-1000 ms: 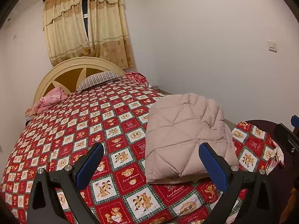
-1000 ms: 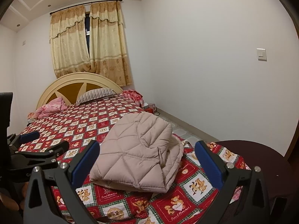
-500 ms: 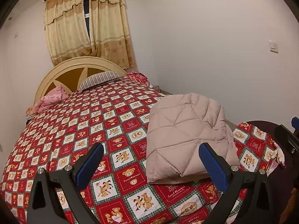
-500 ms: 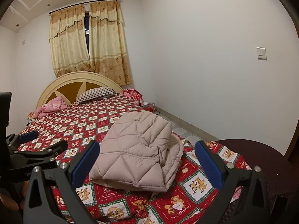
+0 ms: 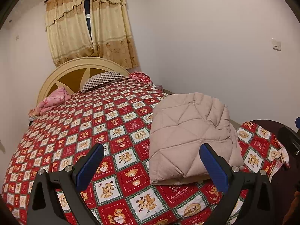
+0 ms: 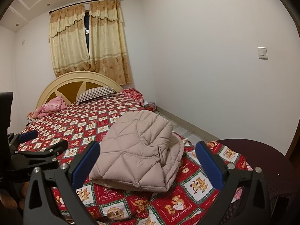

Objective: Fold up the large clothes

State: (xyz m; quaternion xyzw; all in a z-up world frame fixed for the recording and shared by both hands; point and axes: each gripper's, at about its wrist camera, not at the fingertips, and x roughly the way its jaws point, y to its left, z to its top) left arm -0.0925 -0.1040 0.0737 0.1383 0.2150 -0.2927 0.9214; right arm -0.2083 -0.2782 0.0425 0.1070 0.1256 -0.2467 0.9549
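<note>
A beige quilted jacket lies folded into a thick bundle near the foot corner of the bed; the right wrist view shows the same jacket. My left gripper hovers over the bed's foot end, open and empty, with the jacket behind its right finger. My right gripper is open and empty too, held just short of the jacket's near edge. The left gripper also shows at the left edge of the right wrist view.
The bed carries a red teddy-bear patchwork cover, a striped pillow and a pink bundle by the headboard. A white wall runs along the right side. A dark round seat stands at the bed's foot corner.
Both views have shifted only slightly; the jacket sits a touch further right in the left wrist view. Both grippers stay open and the jacket has not moved.
</note>
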